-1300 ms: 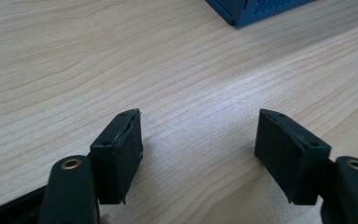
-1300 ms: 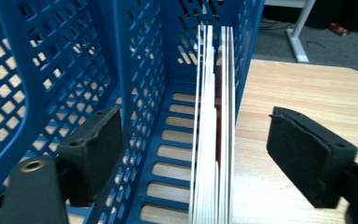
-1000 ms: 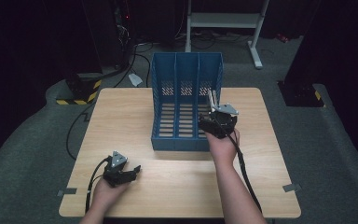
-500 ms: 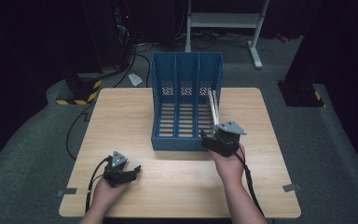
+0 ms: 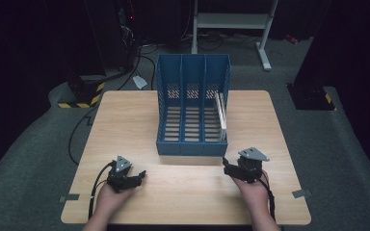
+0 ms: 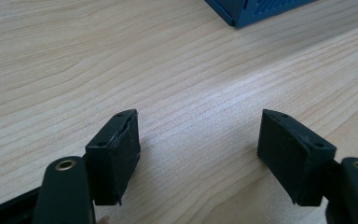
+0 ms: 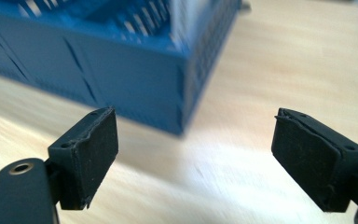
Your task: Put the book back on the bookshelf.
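A blue three-slot file rack (image 5: 192, 147) stands at the middle of the wooden table (image 5: 125, 125). A thin white board (image 5: 220, 113) leans upright in its right slot. My right gripper (image 5: 227, 169) hovers just in front of the rack's right front corner (image 7: 186, 84), open, with nothing between its pads (image 7: 91, 154). My left gripper (image 5: 139, 175) rests low near the table's front left, pointing right. Its jaws have just been opening and stand wide over bare wood (image 6: 198, 154), nothing between them. The rack's corner (image 6: 256, 9) lies far ahead of it.
Cables trail from both grippers toward the table's front edge. Beyond the table lie a dark carpeted floor, a yellow-black striped block (image 5: 84, 94) at the left and a white frame stand (image 5: 231, 21) behind.
My right gripper has come back out of the rack's right slot and down toward the table's front. The white board stays in the slot. The left gripper has kept its place.
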Available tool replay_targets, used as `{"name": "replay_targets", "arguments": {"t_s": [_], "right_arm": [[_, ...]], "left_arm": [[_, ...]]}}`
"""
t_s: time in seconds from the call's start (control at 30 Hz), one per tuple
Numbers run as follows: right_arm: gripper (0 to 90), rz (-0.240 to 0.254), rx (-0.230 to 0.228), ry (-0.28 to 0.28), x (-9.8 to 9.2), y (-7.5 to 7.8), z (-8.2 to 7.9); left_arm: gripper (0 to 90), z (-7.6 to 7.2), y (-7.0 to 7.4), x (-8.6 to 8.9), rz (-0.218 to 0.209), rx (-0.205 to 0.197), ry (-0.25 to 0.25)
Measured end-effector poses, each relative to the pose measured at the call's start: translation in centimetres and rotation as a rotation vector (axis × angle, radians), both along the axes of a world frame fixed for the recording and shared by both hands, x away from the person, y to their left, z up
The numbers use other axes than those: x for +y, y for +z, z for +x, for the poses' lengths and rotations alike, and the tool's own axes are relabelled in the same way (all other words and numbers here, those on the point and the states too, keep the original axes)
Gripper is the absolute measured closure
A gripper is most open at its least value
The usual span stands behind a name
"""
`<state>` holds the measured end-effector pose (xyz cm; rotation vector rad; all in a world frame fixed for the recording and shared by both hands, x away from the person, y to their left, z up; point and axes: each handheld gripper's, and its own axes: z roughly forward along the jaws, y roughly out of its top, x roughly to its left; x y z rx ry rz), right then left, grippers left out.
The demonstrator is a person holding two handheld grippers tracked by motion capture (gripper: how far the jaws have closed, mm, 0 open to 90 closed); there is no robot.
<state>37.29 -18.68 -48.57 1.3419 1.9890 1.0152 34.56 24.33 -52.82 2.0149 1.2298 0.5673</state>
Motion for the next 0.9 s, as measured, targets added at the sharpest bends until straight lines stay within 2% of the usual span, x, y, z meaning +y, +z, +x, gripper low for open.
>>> {"name": "replay_targets", "arguments": {"t_s": [0.03,0.07,0.17,0.2,0.27,0.3,0.33,0.37,0.5,0.63,0.9], "right_arm": [[14.3,-0.015,0.033,-0.004,-1.0,-1.2,0.0],[14.3,-0.015,0.033,-0.004,-1.0,-1.2,0.0],[14.2,-0.05,0.105,-0.022,-2.6,-3.3,-0.1],[14.2,-0.05,0.105,-0.022,-2.6,-3.3,-0.1],[13.6,-0.052,0.149,-0.022,-3.2,-3.8,-0.1],[13.7,-0.057,0.155,-0.022,-3.4,-3.9,0.0],[13.8,-0.05,0.155,-0.024,-3.5,-3.8,-0.1],[13.1,-0.063,0.158,-0.001,-3.3,-3.9,-0.1],[13.1,-0.065,0.16,0.006,-3.2,-3.9,-0.1],[14.2,-0.061,0.157,-0.039,-2.6,-3.9,-0.2],[14.6,-0.061,0.153,-0.045,-2.3,-3.9,-0.2]], "left_arm": [[29.4,0.0,0.0,0.0,-0.001,0.001,-0.001],[29.4,0.0,0.0,0.0,-0.001,0.001,-0.001],[29.3,0.0,0.0,0.0,0.0,0.001,0.0],[29.3,0.0,0.0,0.0,0.0,0.001,0.0],[29.3,0.0,0.0,0.0,-0.001,0.001,-0.001],[29.3,0.0,0.0,0.0,-0.003,-0.001,0.001],[29.2,0.0,0.0,0.0,-0.004,-0.001,0.002],[29.2,0.0,0.0,0.0,-0.004,-0.001,0.003],[29.2,0.0,0.0,0.0,-0.003,-0.001,0.004],[29.2,0.0,0.0,-0.1,-0.003,-0.001,0.005],[29.0,0.0,0.0,-0.1,-0.004,0.0,0.004]]}}
